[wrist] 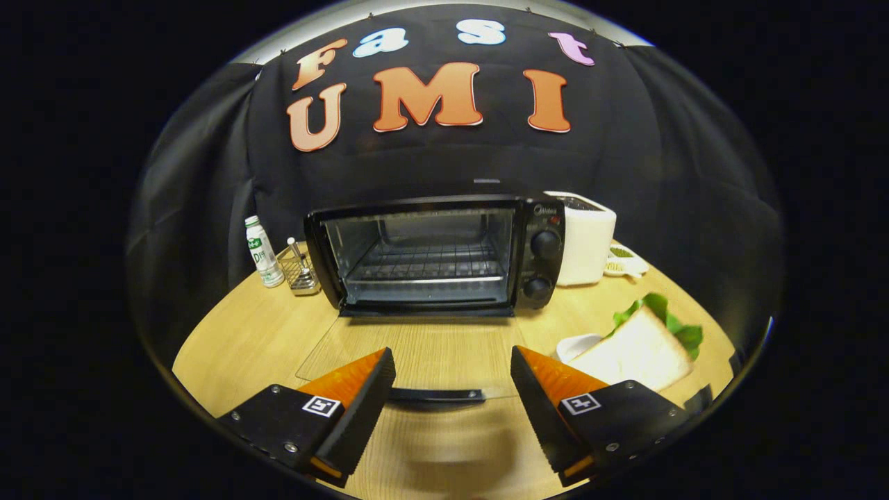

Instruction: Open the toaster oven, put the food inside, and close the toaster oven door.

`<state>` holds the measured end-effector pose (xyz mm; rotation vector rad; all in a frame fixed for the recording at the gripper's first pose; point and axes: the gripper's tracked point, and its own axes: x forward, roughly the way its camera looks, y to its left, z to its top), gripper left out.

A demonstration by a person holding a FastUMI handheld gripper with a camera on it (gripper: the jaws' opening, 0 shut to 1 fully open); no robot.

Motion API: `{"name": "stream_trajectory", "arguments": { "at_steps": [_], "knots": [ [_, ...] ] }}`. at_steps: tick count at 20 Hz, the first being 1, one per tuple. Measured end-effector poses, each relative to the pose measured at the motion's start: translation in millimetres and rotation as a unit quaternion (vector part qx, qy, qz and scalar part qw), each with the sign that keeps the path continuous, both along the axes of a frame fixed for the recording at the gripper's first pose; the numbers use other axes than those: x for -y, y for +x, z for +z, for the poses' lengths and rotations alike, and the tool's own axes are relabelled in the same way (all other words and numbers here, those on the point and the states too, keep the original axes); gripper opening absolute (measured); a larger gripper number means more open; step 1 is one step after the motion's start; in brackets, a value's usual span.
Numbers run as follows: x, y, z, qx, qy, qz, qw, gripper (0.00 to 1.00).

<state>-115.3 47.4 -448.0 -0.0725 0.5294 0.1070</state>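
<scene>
From my seat, the toaster oven (434, 255) at frame centre stands open, its glass door (417, 354) lying flat and its rack bare. The sandwich (637, 351) waits at lower right on the table (236, 340). My gripper (453, 378) is spread, holding nothing; loading and closing remain.

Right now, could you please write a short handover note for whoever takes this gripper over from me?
Gripper: open, empty, its fingers on either side of the door handle without pressing it.
Toaster oven: on the wooden table, its glass door folded down flat, rack bare.
Sandwich: bread with lettuce, on a white plate beyond the right finger.
Done: door opened.
Left: pick up the sandwich, set it on the rack, close the door.
</scene>
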Motion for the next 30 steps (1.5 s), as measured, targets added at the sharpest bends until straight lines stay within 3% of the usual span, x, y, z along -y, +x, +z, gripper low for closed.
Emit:
{"name": "stream_trajectory", "arguments": {
  "at_steps": [9, 14, 19, 22, 30],
  "knots": [
    [89, 52, 69, -0.034, 0.018, 0.032, 0.999, 1.0],
    [142, 58, 59, -0.129, 0.038, 0.058, 0.989, 0.99],
    [176, 41, 27, -0.267, 0.086, 0.08, 0.957, 0.99],
    [178, 29, 12, -0.337, 0.127, 0.088, 0.929, 0.99],
    [185, 3, -27, -0.45, 0.142, 0.092, 0.877, 0.97]
  ]
}}
